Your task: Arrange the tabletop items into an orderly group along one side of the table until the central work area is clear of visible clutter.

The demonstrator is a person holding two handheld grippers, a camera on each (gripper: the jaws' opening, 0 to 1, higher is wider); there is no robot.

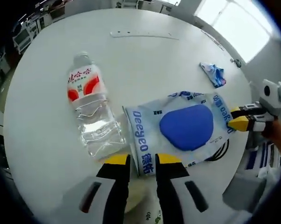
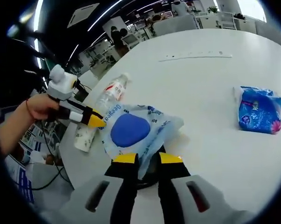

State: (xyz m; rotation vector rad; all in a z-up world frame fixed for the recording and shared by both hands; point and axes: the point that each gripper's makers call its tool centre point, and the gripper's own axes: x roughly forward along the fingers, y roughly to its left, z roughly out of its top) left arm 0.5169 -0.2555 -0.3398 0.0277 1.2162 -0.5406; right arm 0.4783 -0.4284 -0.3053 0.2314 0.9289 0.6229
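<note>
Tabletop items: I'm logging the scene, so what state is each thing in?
Water bottle: lying on its side, capped, label up.
Deegeo bag: flat, crumpled, gripped at opposite edges.
Blue packet: lying apart, untouched.
Left tool: shut on the bag's edge.
Right tool: shut on the bag's edge.

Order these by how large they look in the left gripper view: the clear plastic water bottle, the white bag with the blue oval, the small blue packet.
1. White plastic bag with the blue oval, largest.
2. Clear plastic water bottle with red and white label, somewhat smaller.
3. Small blue packet, smallest in the view, but it lies farther from the camera, so its true size is unsure.
</note>
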